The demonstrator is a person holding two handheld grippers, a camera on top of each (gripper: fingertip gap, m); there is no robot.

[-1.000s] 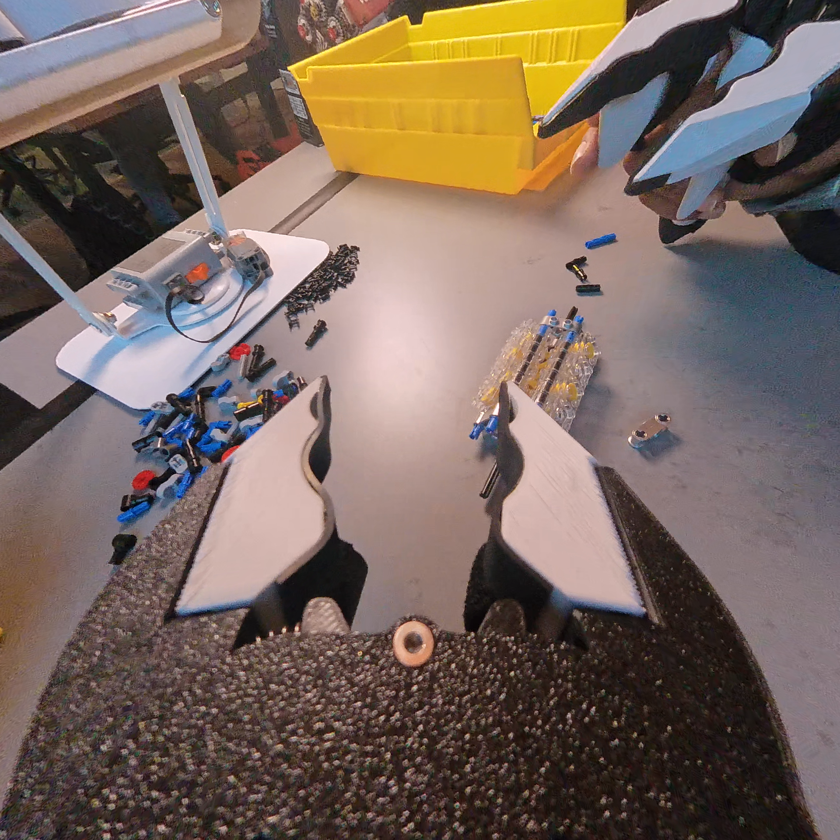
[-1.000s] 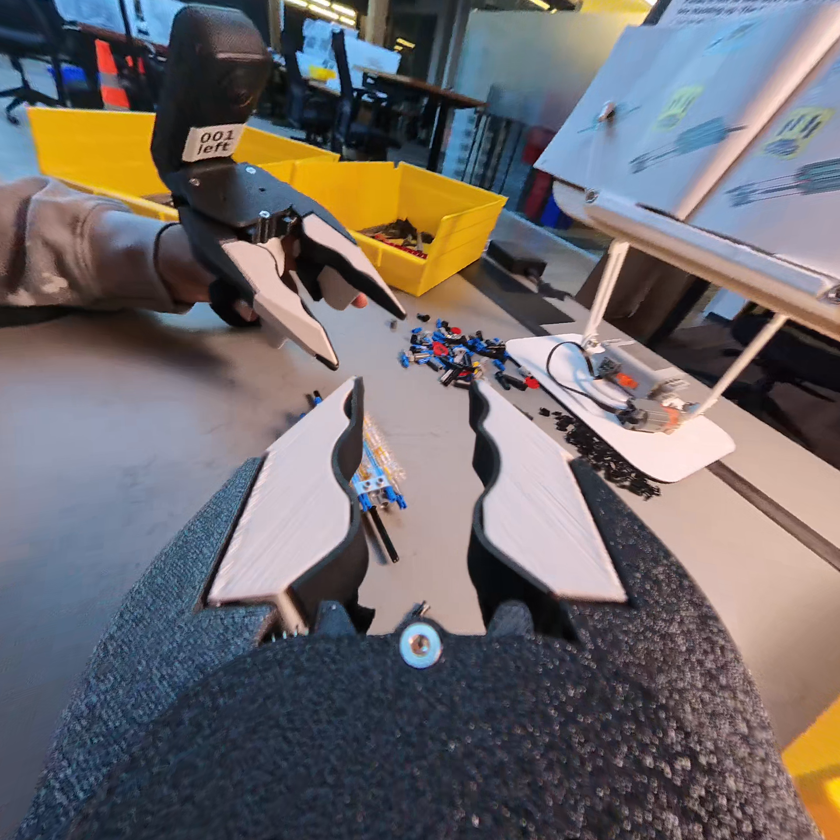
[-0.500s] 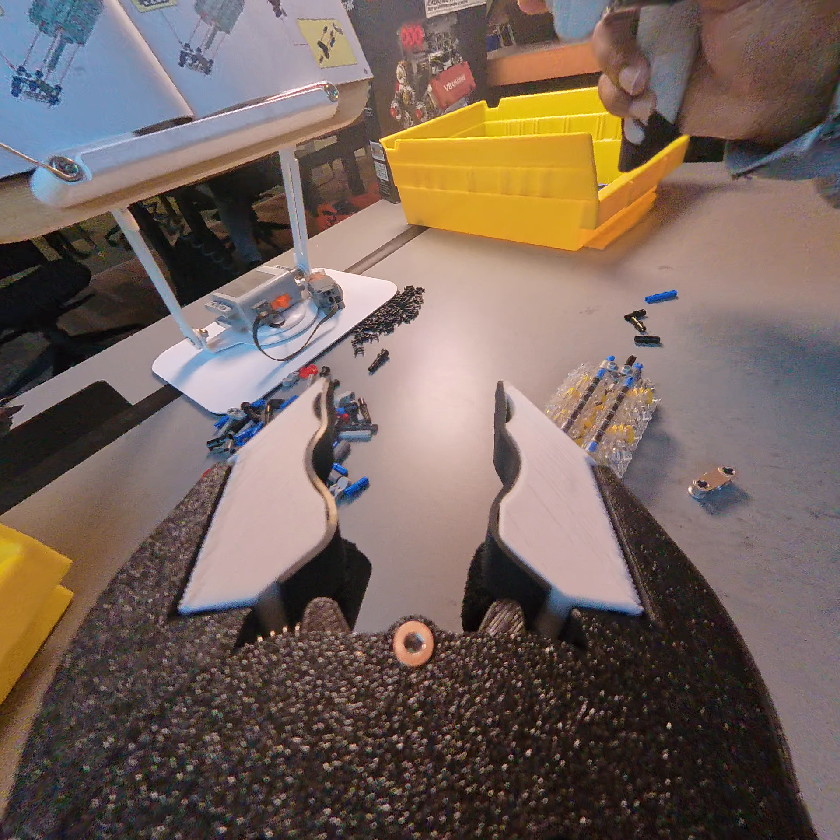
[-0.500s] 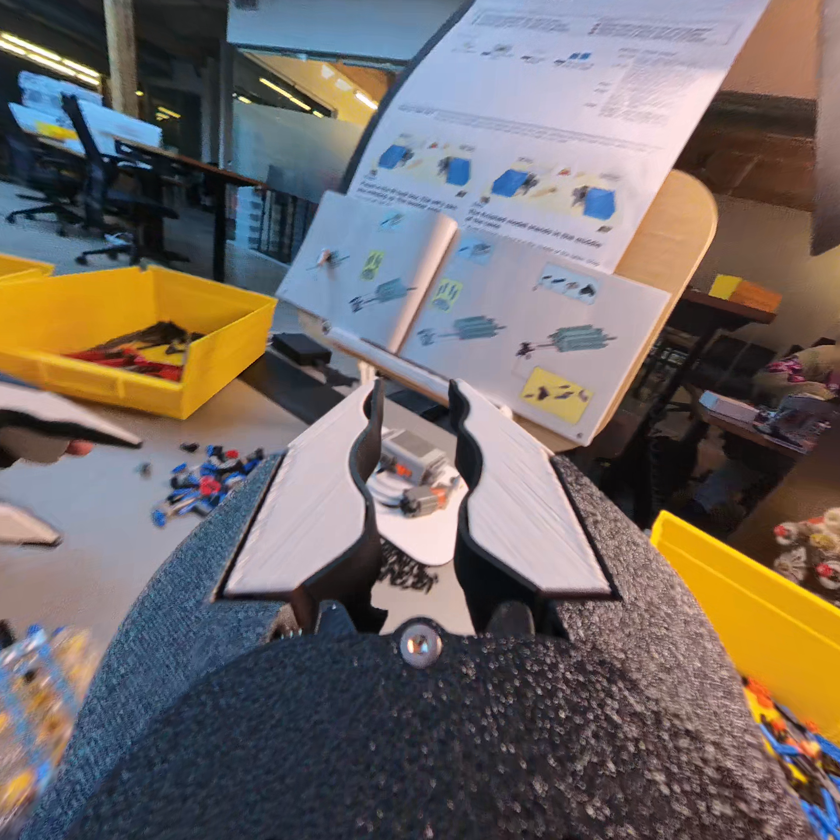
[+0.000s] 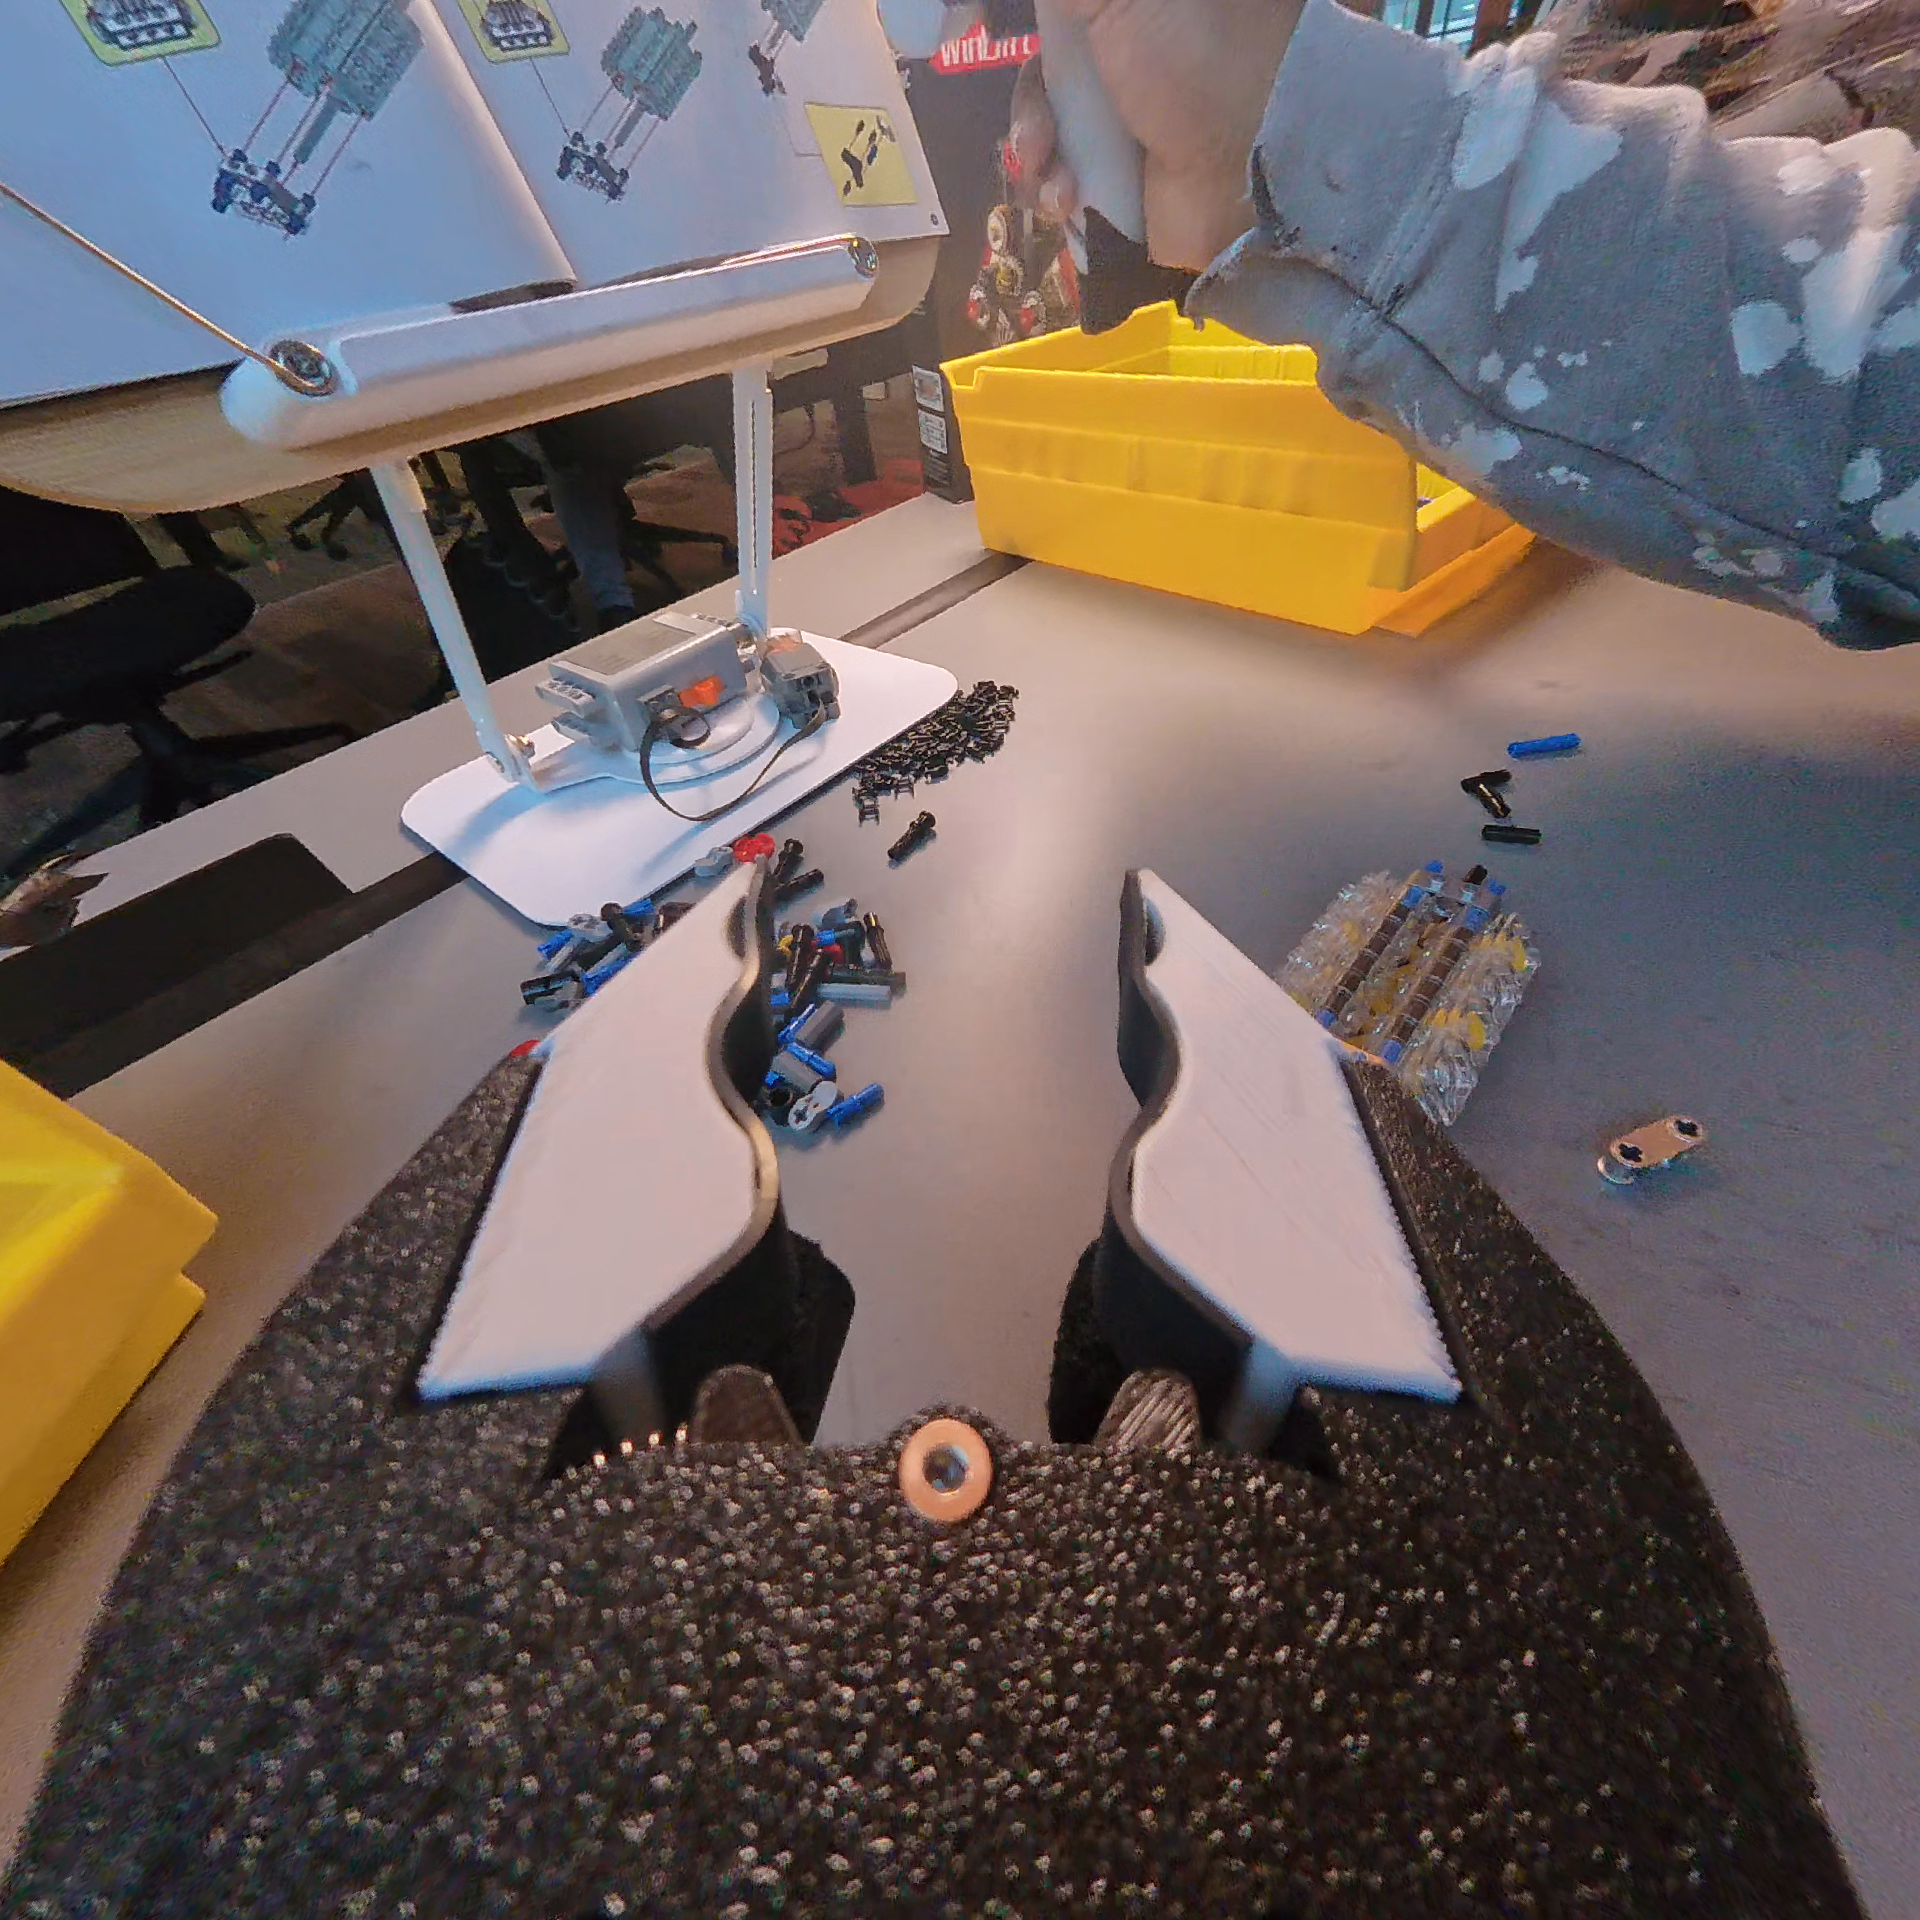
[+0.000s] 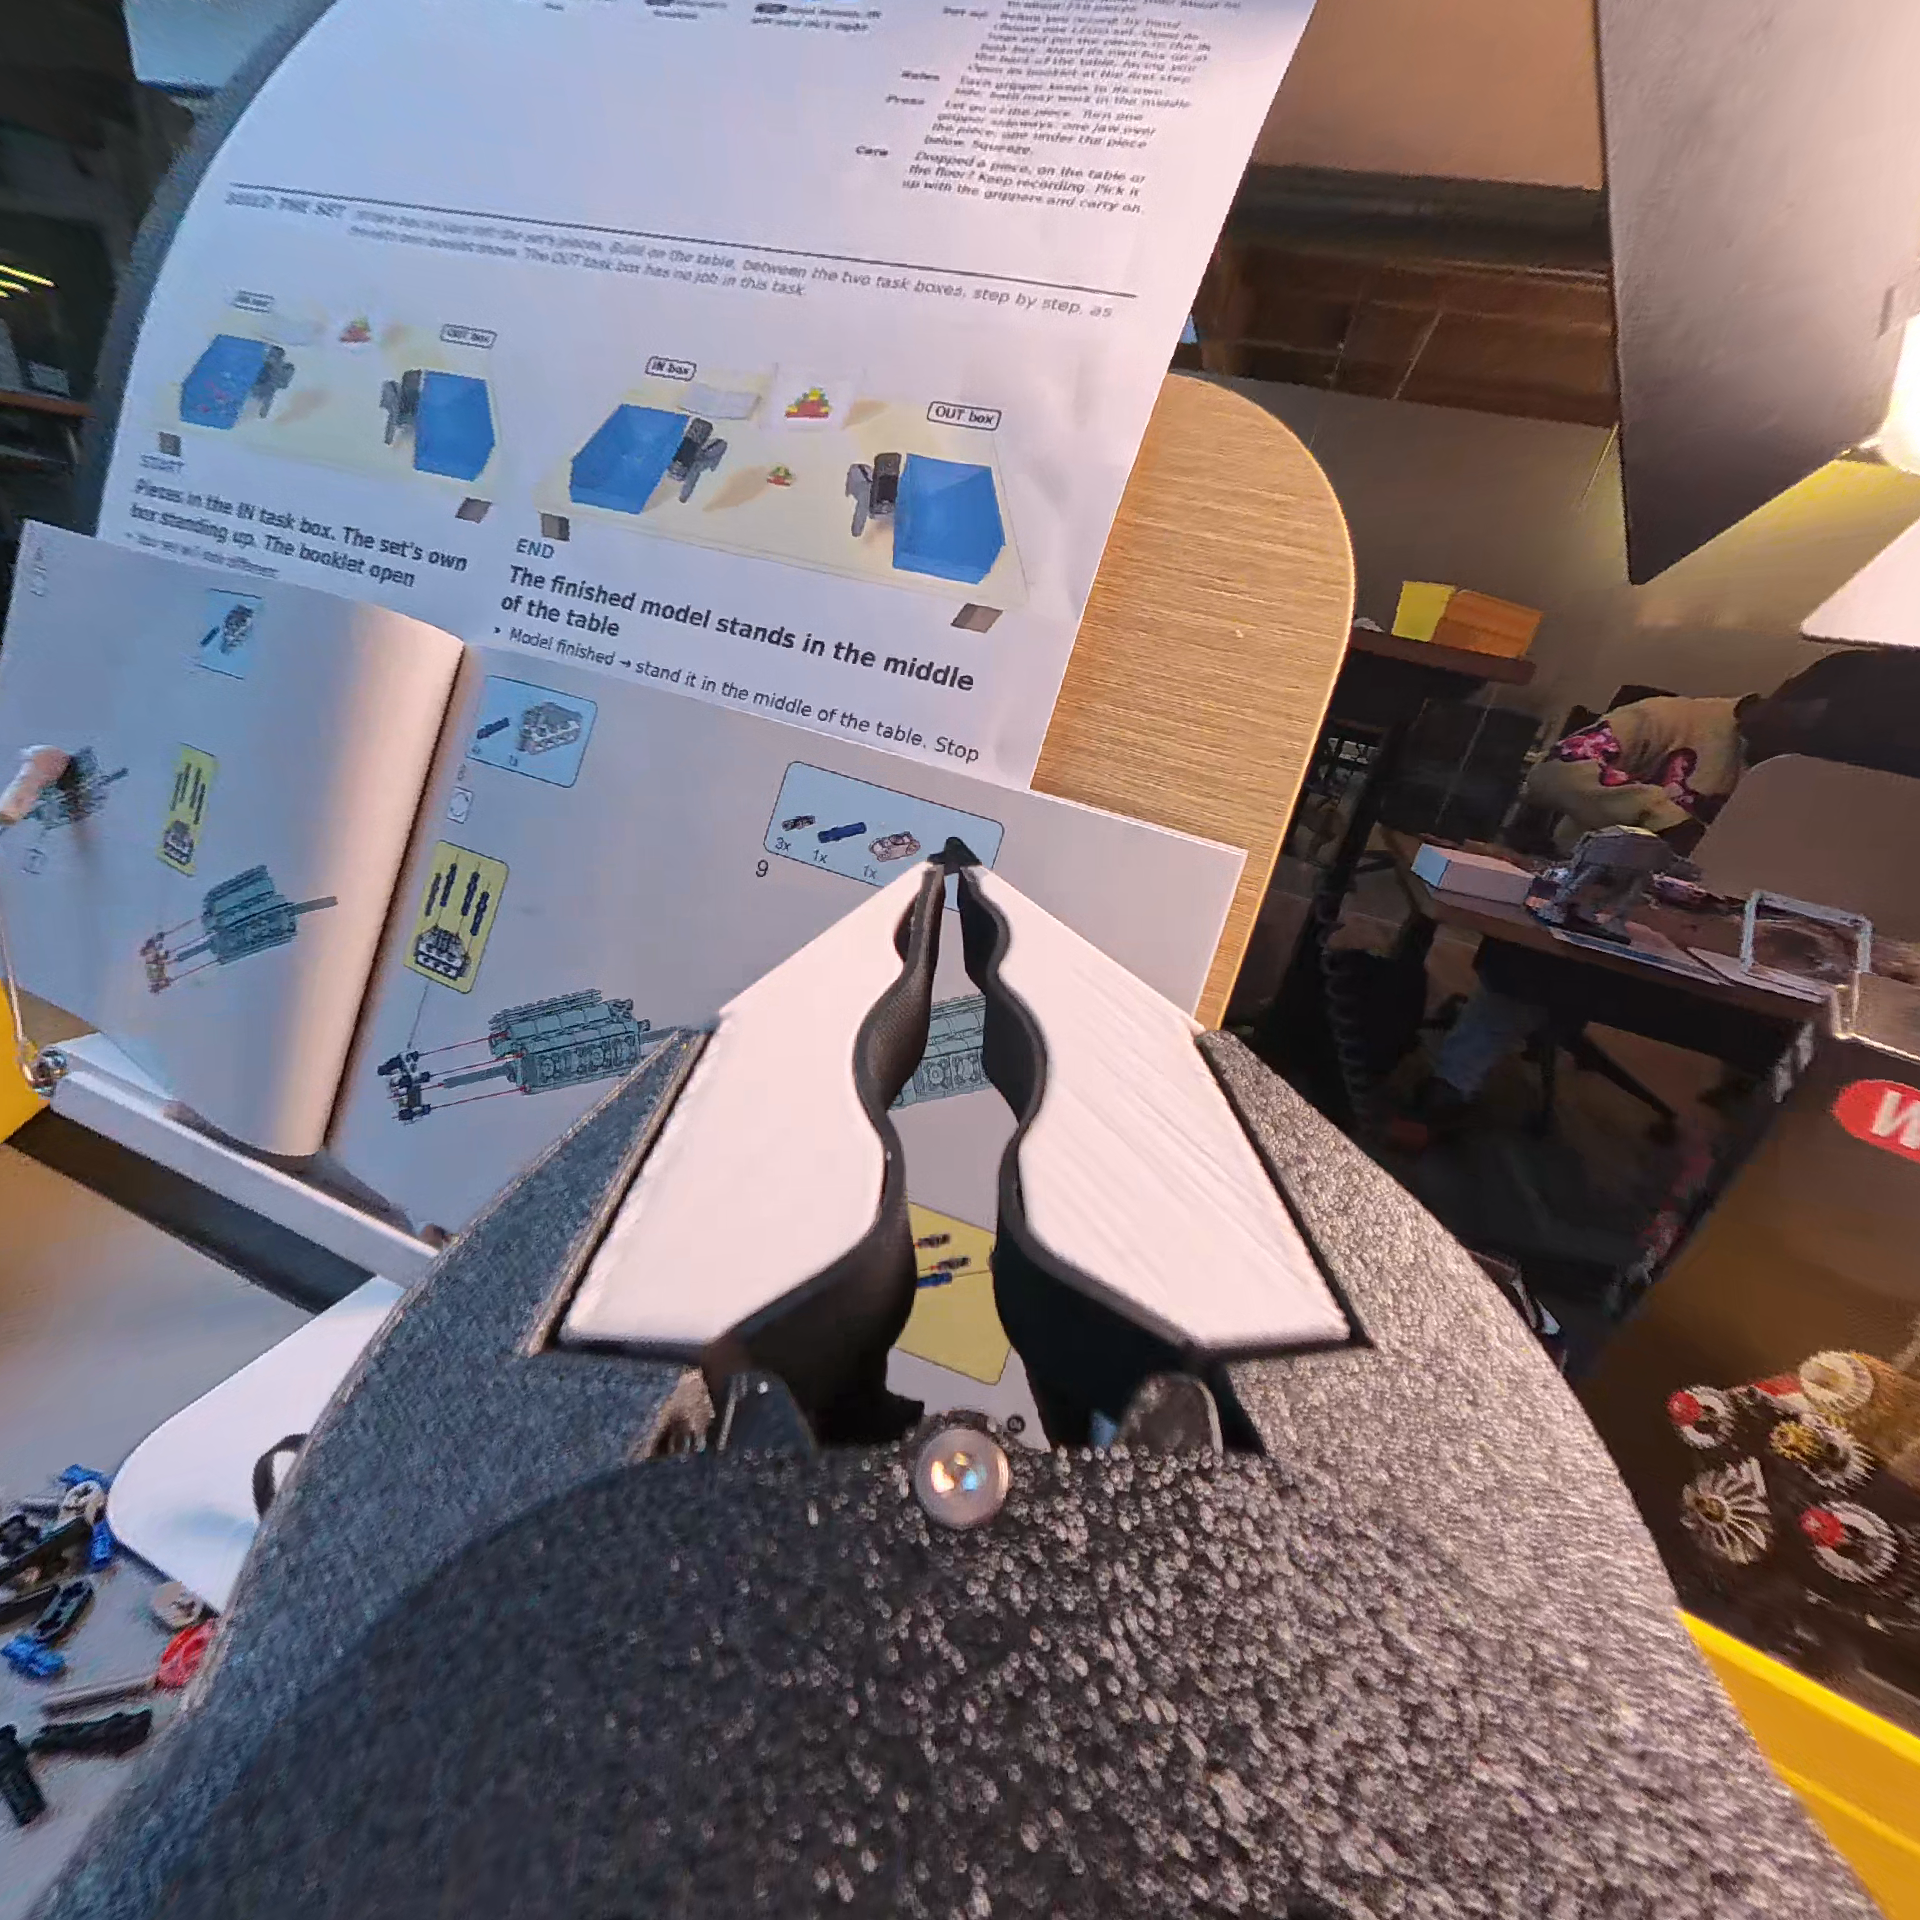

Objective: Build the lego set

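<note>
My left gripper (image 5: 940, 904) hangs wide open over the middle of the tabletop (image 5: 1195, 727), holding nothing. The heap of small pieces (image 5: 810, 987) lies just by it, near the stand's white foot (image 5: 582, 842). My right gripper (image 6: 951, 871) is almost closed and empty, its tips up at the open booklet (image 6: 644, 883), which leans on the stand so I can see it.

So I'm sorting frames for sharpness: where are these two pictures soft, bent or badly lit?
Left wrist view: mostly sharp, slight blur on the sleeve; wide-angle lens bends the table edges. Right wrist view: booklet sharp, loose pieces at lower left smeared, glare at the right edge, dim background.
</note>
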